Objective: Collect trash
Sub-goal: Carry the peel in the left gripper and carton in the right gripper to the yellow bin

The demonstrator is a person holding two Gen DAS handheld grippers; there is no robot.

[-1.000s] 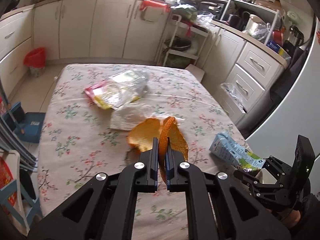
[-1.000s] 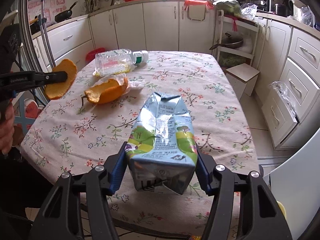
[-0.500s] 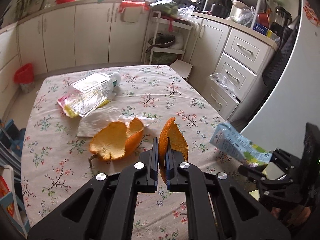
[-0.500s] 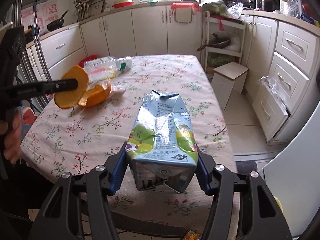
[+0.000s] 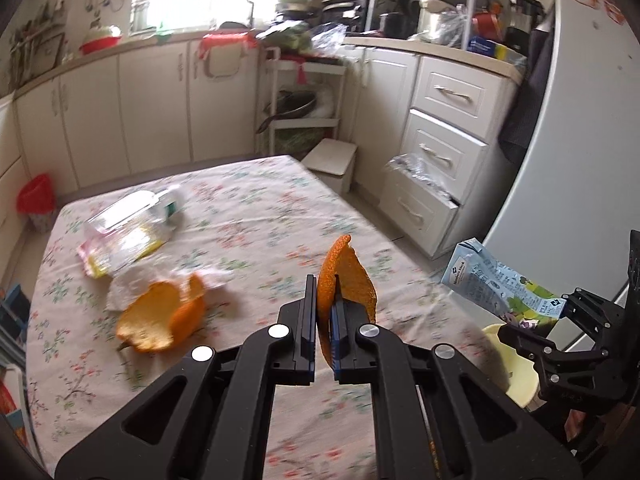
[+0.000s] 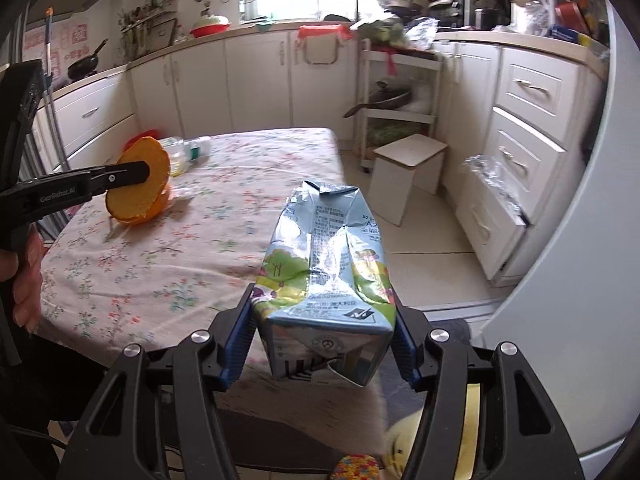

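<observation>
My black left gripper (image 5: 323,312) with blue pads clamps a curved orange peel piece (image 5: 348,276), bright orange outside and paler yellow-orange inside. My black right gripper (image 6: 324,344), also blue-padded, grips a crumpled pale-blue drink carton (image 6: 326,272) printed with green trees and yellow-green fields. The cream tablecloth (image 5: 256,216) shows pink and green floral sprigs; the small bin (image 5: 36,200) is red.
</observation>
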